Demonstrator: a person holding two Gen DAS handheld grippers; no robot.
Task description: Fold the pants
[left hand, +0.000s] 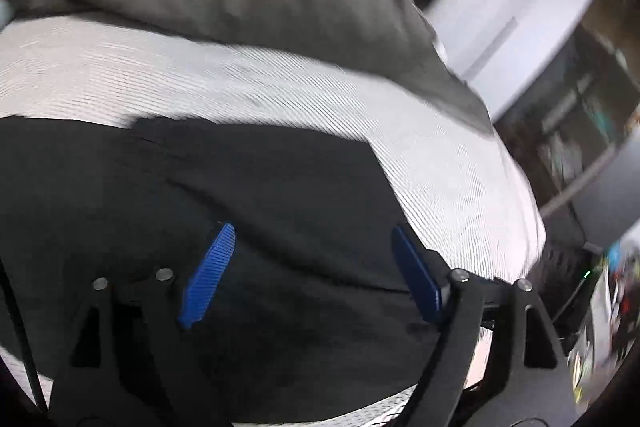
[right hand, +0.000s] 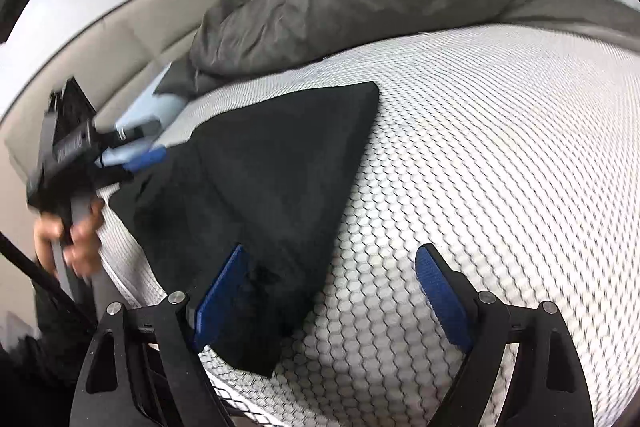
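Both hand-held grippers gape, holding nothing, over black pants [right hand: 256,187]; right view alone shows hand [right hand: 68,239].

Black pants [right hand: 256,187], folded flat on mattress [right hand: 500,167]

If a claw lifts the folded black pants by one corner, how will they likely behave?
The pants are probably floppy: soft creases, lying flat to the mattress. Layers would likely unfold and hang. They will probably drag rather than slide on the textured cover.
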